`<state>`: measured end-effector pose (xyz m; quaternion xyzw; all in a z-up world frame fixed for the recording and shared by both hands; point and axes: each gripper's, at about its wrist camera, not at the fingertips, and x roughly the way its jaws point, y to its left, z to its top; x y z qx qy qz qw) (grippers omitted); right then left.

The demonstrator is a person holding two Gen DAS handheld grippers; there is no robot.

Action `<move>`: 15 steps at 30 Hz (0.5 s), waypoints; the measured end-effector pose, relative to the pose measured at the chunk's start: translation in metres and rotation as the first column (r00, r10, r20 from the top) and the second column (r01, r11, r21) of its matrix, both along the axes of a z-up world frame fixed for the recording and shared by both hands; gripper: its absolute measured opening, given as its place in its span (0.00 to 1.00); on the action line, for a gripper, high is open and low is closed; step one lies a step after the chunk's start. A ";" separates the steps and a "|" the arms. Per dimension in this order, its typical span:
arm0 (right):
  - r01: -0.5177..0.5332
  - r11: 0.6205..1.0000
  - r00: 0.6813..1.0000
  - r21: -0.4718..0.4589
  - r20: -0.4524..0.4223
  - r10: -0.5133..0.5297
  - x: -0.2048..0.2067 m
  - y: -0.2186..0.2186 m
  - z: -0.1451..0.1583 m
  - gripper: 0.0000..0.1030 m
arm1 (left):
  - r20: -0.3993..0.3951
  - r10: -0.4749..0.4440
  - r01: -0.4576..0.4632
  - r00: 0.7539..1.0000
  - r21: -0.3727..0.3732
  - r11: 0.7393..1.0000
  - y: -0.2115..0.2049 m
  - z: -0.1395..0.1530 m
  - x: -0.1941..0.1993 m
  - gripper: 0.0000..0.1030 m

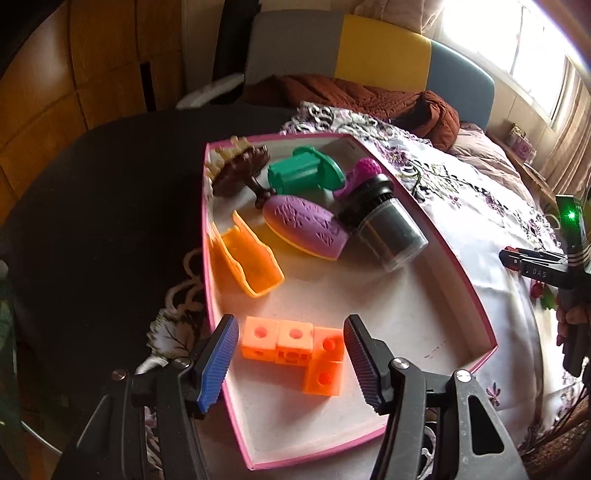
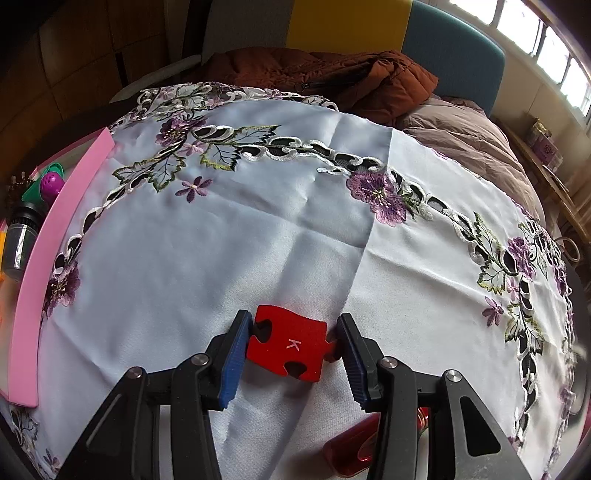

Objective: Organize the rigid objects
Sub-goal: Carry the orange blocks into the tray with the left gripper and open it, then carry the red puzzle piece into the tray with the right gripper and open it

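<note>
My ribbed pads at work
My right gripper (image 2: 291, 349) pinches a red puzzle piece (image 2: 290, 345); my left gripper (image 1: 290, 356) spreads around knobbly orange cubes (image 1: 295, 345).

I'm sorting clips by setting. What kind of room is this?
Most likely a bedroom in a home. Behind the table with the embroidered tablecloth lies a bed with a rumpled duvet and a padded colour-block headboard; a pink-rimmed box on the table holds toys.
</note>
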<state>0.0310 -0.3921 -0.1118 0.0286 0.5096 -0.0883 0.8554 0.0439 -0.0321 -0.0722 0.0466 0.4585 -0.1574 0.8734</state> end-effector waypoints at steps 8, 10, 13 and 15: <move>-0.010 1.000 1.000 -0.019 -0.003 0.010 0.000 0.001 0.000 0.46 | 0.069 -0.002 -0.001 0.998 0.043 0.999 -0.003 0.011 -0.005 0.58; -0.016 0.999 1.000 -0.030 -0.003 0.016 0.001 0.003 0.001 0.46 | 0.068 0.007 -0.010 0.998 0.041 0.999 -0.001 0.012 -0.004 0.58; -0.017 0.999 1.000 -0.031 -0.002 0.017 0.001 0.003 0.001 0.46 | 0.074 0.023 -0.026 0.997 0.044 0.999 0.001 0.015 -0.005 0.58; -0.015 1.000 1.000 -0.026 -0.001 0.015 0.000 0.003 0.000 0.46 | 0.077 0.030 -0.033 0.997 0.033 0.999 0.005 0.017 -0.005 0.58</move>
